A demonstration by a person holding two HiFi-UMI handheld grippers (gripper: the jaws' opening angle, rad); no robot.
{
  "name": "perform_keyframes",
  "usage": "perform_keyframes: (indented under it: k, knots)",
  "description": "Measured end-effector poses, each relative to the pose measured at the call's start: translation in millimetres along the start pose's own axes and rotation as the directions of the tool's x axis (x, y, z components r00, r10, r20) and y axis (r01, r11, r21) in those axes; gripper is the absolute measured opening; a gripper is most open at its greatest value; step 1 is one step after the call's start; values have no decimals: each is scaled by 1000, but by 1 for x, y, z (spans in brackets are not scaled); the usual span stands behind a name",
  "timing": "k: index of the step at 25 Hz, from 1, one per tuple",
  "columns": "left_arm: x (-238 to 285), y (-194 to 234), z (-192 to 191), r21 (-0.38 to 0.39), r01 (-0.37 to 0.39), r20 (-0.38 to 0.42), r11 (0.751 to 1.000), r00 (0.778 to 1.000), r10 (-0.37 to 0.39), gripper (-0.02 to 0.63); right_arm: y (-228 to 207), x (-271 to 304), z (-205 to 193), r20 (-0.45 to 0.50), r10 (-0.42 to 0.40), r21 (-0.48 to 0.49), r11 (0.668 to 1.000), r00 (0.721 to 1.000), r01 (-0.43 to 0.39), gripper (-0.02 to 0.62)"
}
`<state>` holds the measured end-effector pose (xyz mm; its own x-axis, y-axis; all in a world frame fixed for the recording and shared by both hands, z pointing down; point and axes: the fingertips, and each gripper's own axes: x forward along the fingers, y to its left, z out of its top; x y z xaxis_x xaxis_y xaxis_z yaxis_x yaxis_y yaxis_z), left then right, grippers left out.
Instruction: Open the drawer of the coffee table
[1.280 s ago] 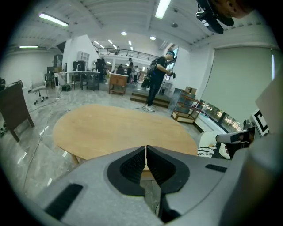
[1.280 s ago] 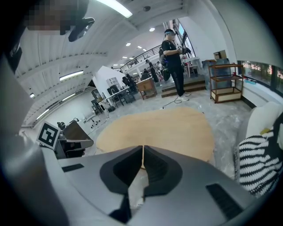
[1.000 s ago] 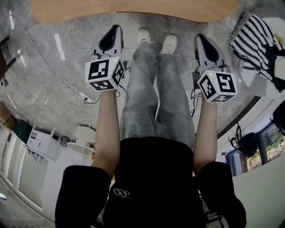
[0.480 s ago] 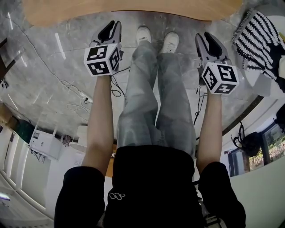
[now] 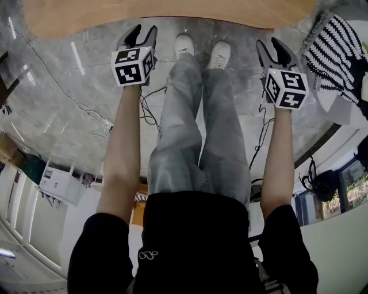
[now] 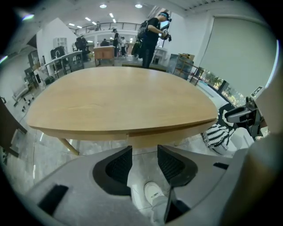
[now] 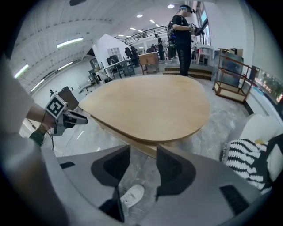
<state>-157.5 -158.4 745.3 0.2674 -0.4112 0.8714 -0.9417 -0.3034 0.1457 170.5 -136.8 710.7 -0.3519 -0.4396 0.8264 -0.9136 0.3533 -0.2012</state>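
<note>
A grey shiny stone floor [image 5: 63,86] lies all around, with a thin dark cable [image 5: 95,118] on it at 9 o'clock of the person's legs. A black-and-white striped cloth [image 5: 330,49] sits at 2 o'clock of the right hand-held gripper [image 5: 271,45]. Two white shoes [image 5: 185,45] stand between the two grippers. Nothing stands between the grippers and the table.

The rounded light-wood coffee table [image 5: 172,11] is at 12 o'clock, near both grippers but not touching them. The left hand-held gripper [image 5: 141,31] points down at the worktop's near edge. Its jaws have just been opening; they are wide apart and hold nothing. The right gripper's jaws have just been opening too, and they are also wide apart and empty.

The head view shows only the near edge of the worktop. The left gripper view shows the plain light-wood drawer front [image 6: 146,139] under that edge, at 12 o'clock just past the jaw tips, pushed in. Both gripper views also show a big bright room and a person in dark clothes [image 6: 152,31] standing far behind the table.
</note>
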Motion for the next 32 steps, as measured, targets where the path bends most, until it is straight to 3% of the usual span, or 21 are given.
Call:
perform_keyframes:
  k: [9, 22, 32]
  knots:
    - [27, 12, -1, -21, 25, -48, 999, 999, -26, 170, -30, 39, -19, -152, -29, -177, 984, 988, 2, 175]
    - [42, 17, 8, 56, 57, -101, 997, 994, -51, 175, -39, 58, -17, -219, -55, -301, 954, 974, -14, 173]
    - [40, 19, 6, 89, 22, -119, 996, 993, -11, 167, -36, 56, -21, -283, -51, -333, 942, 958, -48, 149]
